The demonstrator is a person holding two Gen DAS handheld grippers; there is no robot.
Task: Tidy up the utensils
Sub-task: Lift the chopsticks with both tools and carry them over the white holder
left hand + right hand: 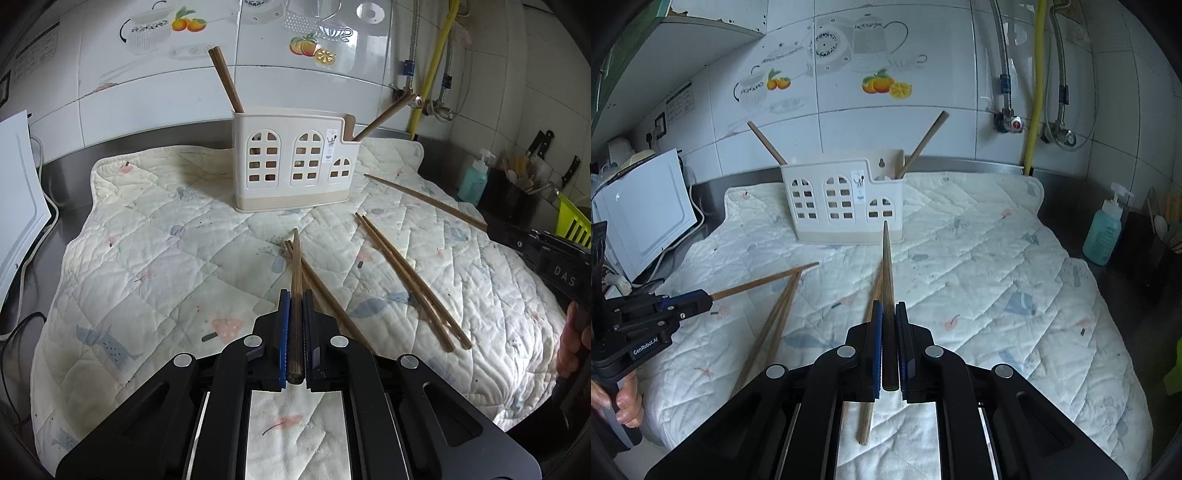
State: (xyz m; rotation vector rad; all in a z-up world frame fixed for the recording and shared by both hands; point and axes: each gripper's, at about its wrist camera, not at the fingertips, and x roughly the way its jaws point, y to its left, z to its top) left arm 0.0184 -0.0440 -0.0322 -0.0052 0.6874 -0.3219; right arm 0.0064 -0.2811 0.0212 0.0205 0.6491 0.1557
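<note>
- the left gripper (296,295) is clamped narrow on one wooden chopstick (295,266), gripped near its thick end, with the thin tip pointing ahead toward the utensil holder (295,162).
- the right gripper (888,308) is likewise pinched tight on a second held chopstick (886,266), its tip aimed at the holder's lower right front.
- in the right wrist view the left tool and the hand (626,400) on its handle sit at the left edge, its chopstick jutting out over the mat.
- the cream holder stands upright toward the back of the quilted mat (147,240), near the tiled wall (295,85); one chopstick (226,79) leans out of its left end, another (384,116) out of its lower right compartment.
- loose chopsticks lie flat on the mat: a pair (410,280) between the two grippers, and one (325,291) under the left gripper's held stick.
- the mat is open between the grippers and the holder's front.
- a white appliance (646,218) stands off the mat's left edge, a blue soap bottle (1106,229) off its right edge.
</note>
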